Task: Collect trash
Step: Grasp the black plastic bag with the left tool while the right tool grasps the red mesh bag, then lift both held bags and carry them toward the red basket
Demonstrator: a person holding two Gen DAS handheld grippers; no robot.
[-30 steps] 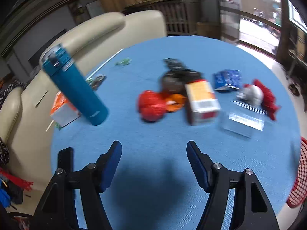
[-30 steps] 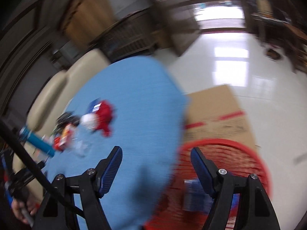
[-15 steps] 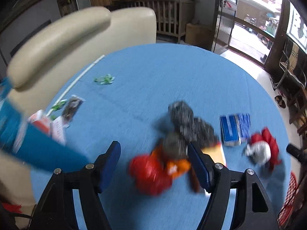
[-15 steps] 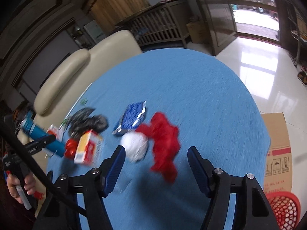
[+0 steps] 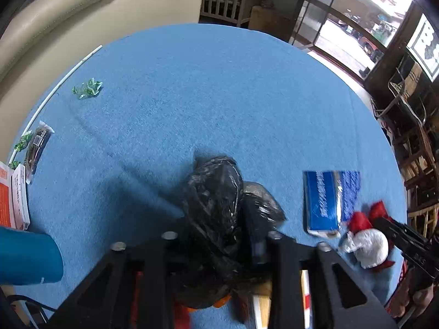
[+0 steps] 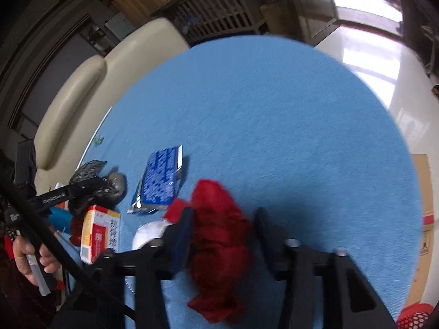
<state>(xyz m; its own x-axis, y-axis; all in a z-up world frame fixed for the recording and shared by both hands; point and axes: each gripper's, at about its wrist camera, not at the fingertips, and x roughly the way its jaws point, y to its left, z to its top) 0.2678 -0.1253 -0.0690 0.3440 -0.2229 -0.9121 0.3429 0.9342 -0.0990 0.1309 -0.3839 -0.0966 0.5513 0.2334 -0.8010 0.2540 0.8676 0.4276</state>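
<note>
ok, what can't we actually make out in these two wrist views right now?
- Left wrist: left gripper fingertips, jaws closing, buried in the black bag; pad contact hidden.
- Left wrist: orange and red items under the bag, blocked by the gripper frame.
- Right wrist: right gripper around the red wrapper, motion-blurred; its lower end is unclear.
- Right wrist: red basket, cut off by the corner.

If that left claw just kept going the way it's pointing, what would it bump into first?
The crumpled black plastic bag: it already sits between the closing jaws of the left claw. Beyond it lies only the blue table, though depth is hard to judge.
</note>
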